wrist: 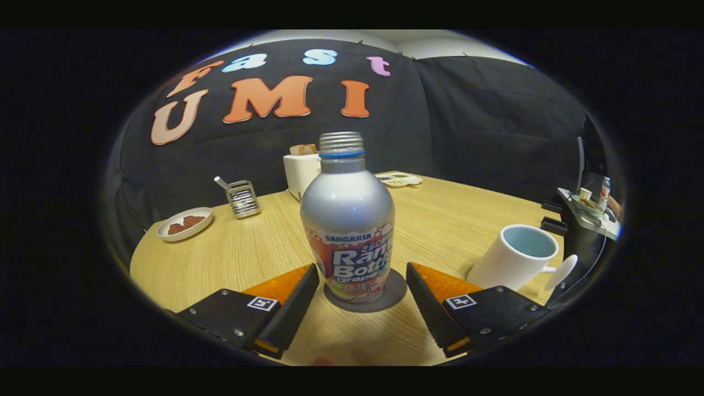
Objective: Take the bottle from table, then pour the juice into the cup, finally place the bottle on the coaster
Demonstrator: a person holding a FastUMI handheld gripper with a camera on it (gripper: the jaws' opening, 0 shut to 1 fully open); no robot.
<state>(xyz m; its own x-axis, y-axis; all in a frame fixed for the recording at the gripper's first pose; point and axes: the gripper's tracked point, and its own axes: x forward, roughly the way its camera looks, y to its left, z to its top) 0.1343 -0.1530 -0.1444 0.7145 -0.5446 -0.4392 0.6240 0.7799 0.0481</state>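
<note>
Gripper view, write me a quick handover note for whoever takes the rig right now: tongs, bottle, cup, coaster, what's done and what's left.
Tongs: open, one finger on each side of the bottle, neither touching it.
Bottle: upright on the dark round coaster, just ahead of the fingers, its top uncapped.
Cup: white mug, tipped toward the camera, on the wooden table to the right of the bottle, apart from it. I cannot tell if it holds any juice.
Done: bottle stands on the coaster, so the placing looks finished. Whether the pour took place cannot be told from this view.
Left: back the tongs straight away without knocking the bottle.
</note>
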